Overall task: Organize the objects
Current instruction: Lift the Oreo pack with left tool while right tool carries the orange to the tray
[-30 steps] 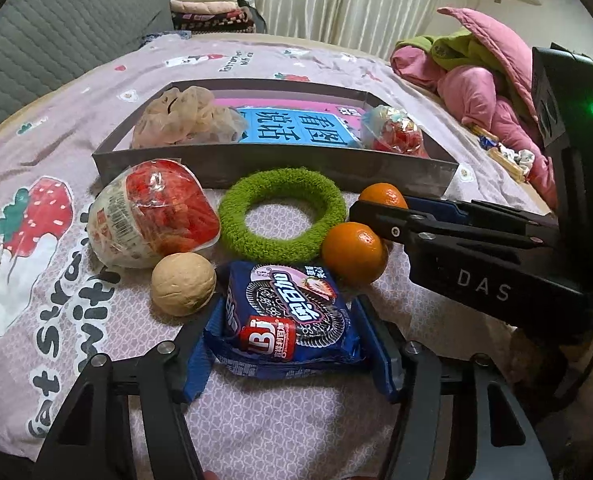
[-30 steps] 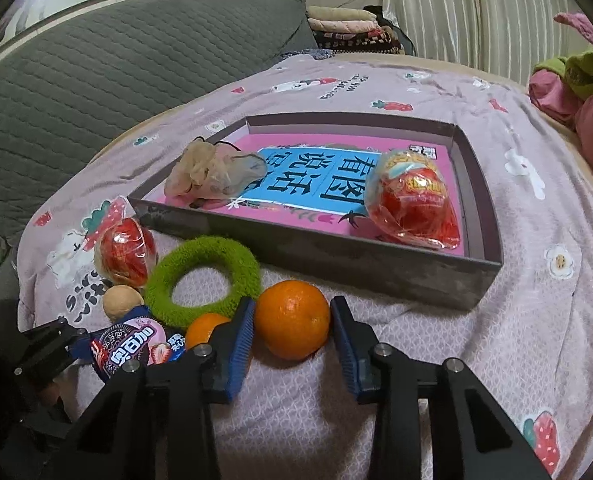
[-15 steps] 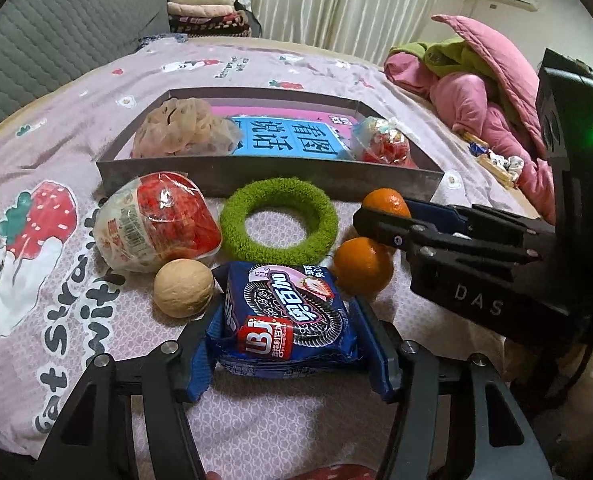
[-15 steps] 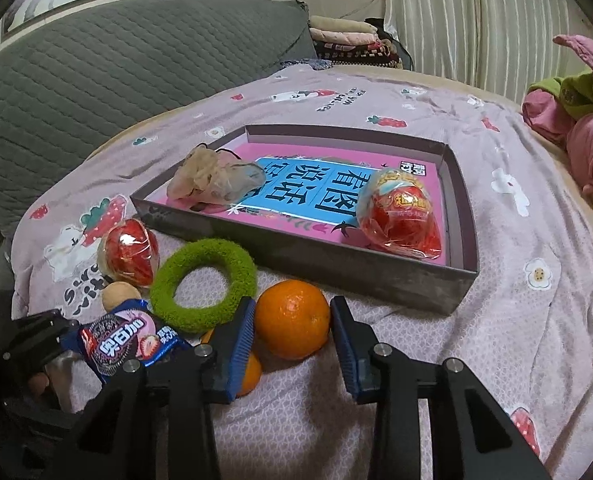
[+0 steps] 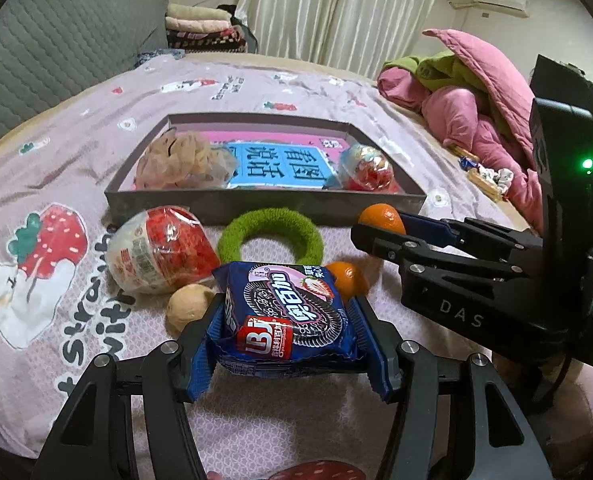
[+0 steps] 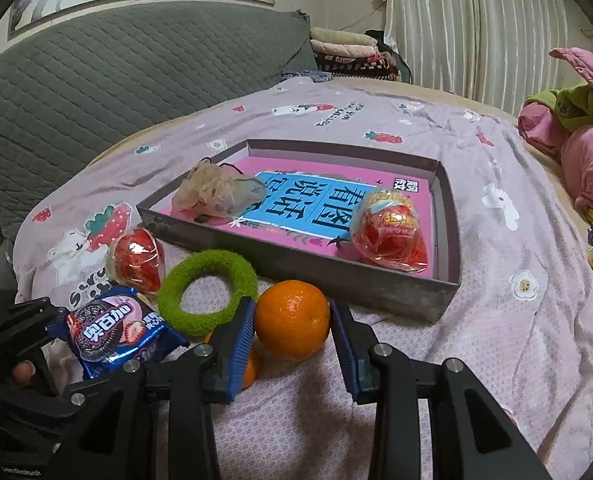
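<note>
A blue cookie packet (image 5: 284, 316) sits clamped in my left gripper (image 5: 288, 334) and hangs a little above the bed; the packet (image 6: 112, 330) also shows low on the left of the right wrist view. My right gripper (image 6: 292, 328) is shut on an orange (image 6: 292, 318), just in front of the grey tray (image 6: 336, 276). From the left wrist view, that orange (image 5: 378, 216) peeks out between the right gripper's fingers. A second orange (image 5: 346, 278) lies on the sheet behind the packet. The tray (image 5: 256, 204) holds a mesh bag (image 5: 180, 164) and a red wrapped snack (image 5: 366, 168).
A green fuzzy ring (image 5: 270, 236), a red snack bag (image 5: 160, 254) and a walnut (image 5: 186, 306) lie on the pink sheet before the tray. Pink and green bedding (image 5: 464, 92) is piled at the right, and a grey quilted headboard (image 6: 96, 92) stands at the left.
The left gripper has risen with the cookie packet, which now covers part of the walnut. The right gripper has lifted its orange slightly, and the second orange now shows under its left finger.
</note>
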`<state>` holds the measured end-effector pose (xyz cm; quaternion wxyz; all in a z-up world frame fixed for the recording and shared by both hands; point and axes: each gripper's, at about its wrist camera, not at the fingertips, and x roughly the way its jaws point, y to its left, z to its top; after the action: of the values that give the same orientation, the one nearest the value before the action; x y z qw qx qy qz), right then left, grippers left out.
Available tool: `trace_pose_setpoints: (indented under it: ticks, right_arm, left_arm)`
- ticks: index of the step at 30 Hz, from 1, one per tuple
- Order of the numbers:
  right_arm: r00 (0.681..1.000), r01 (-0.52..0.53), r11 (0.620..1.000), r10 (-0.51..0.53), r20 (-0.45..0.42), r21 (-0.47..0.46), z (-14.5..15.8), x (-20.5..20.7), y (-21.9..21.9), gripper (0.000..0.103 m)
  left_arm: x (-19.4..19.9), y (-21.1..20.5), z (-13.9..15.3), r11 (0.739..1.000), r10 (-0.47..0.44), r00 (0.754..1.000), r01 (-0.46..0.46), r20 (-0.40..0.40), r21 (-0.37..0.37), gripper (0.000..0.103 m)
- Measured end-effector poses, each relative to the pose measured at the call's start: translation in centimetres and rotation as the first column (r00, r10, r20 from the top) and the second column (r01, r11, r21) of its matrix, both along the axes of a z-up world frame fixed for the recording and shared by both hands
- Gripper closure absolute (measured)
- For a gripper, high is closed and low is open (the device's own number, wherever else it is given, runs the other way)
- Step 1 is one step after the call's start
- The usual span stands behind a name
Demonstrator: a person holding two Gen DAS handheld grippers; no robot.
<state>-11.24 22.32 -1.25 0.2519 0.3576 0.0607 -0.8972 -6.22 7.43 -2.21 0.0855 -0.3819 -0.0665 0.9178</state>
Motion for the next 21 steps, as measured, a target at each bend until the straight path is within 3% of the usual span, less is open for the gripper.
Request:
trace_pose_setpoints:
  ticks: [21]
  right_arm:
    - [0.998, 0.025, 0.999, -0.027, -0.055, -0.033, 1.7, 0.3, 0.7, 0.064]
  left_arm:
    - [0.1, -0.6, 2.5, 1.0, -0.005, 0.998, 0.007, -0.058, 0.02, 0.04]
